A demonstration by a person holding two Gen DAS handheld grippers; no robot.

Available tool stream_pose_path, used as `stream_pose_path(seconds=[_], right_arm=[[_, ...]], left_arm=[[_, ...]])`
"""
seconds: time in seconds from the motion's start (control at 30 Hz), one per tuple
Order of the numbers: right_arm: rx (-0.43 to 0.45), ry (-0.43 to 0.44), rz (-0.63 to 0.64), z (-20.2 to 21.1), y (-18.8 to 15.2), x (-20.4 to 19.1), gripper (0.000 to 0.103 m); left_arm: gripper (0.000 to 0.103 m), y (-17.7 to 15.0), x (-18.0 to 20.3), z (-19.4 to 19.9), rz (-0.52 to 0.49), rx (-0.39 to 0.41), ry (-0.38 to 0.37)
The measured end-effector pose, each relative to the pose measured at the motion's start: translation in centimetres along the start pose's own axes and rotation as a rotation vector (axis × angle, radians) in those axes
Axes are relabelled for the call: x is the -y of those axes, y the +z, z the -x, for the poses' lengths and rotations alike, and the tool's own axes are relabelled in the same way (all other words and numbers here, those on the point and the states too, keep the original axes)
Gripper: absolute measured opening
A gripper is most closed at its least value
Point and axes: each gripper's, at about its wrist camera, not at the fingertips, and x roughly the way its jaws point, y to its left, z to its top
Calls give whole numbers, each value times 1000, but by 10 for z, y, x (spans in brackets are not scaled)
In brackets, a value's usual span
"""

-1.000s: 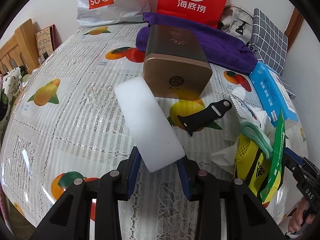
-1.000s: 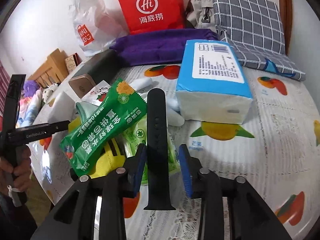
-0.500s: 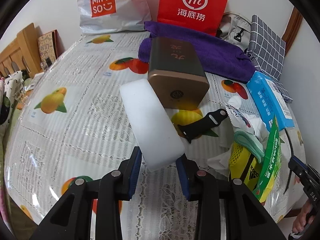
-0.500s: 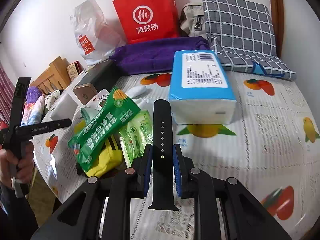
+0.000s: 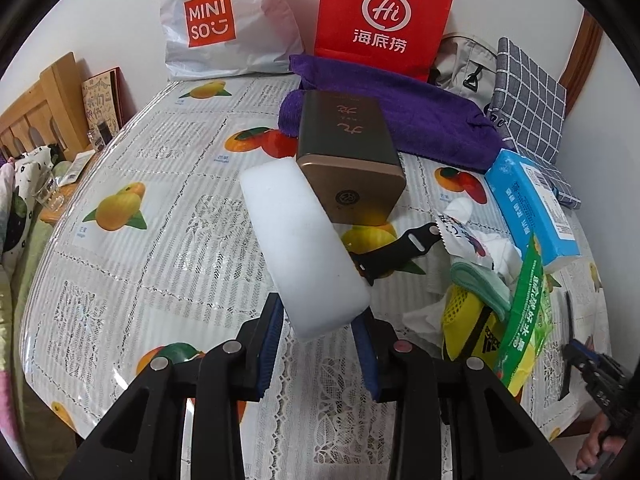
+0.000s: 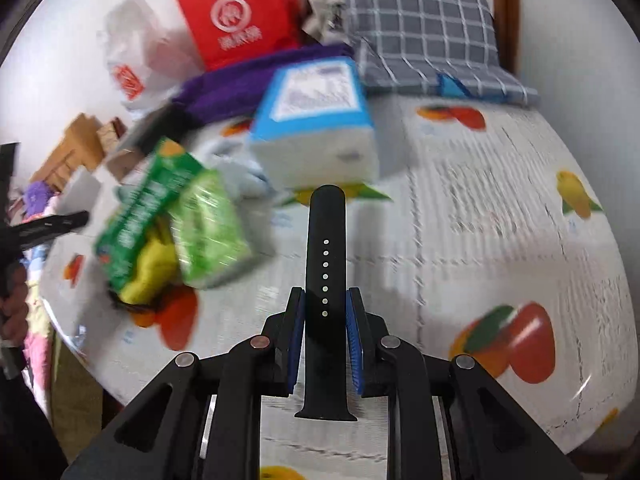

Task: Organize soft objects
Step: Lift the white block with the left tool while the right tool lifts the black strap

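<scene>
Since a second ago the right gripper [image 6: 325,322] has closed from a wide gap onto the black watch strap [image 6: 325,264] and carried it up off the pile, while the left gripper [image 5: 318,338] has kept its clamp on the white sponge block [image 5: 302,248] and raised it a little. Largest in sight is the table [image 5: 132,264] under its fruit-print cover, with a red paper bag [image 5: 382,20] and a white Miniso bag [image 5: 224,20] standing against the wall at its far edge. In front of them lies a purple towel [image 5: 424,120], with a grey checked cushion [image 6: 420,32] to its right. A bronze box [image 5: 348,156] sits on the near edge of the towel, and a blue tissue pack [image 5: 532,208] lies to the right of it. Nearer the right edge is a heap of small things: green snack packets [image 5: 524,312], a yellow mesh item [image 5: 476,328] beneath them and a mint-green cloth [image 5: 484,284] on top. The sponge block is pinched at its near end between the left jaws and slants up and away to the left, its far corner overlapping the box in view. The strap is gripped narrowly across its width between the right jaws and points straight ahead above the table; that view is blurred. A second black strap piece [image 5: 396,250] lies on the cover between the box and the heap.
</scene>
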Motion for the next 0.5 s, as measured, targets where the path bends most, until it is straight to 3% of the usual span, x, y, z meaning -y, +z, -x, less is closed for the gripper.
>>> stream_pose_path(seconds=[0.33, 0.5], right_arm=[[-2, -18, -15, -10, -5, 3, 20], [-2, -29, -19, -9, -2, 1, 20]], left_arm=[[33, -15, -6, -27, 17, -79, -29], [32, -12, -9, -22, 14, -68, -48]])
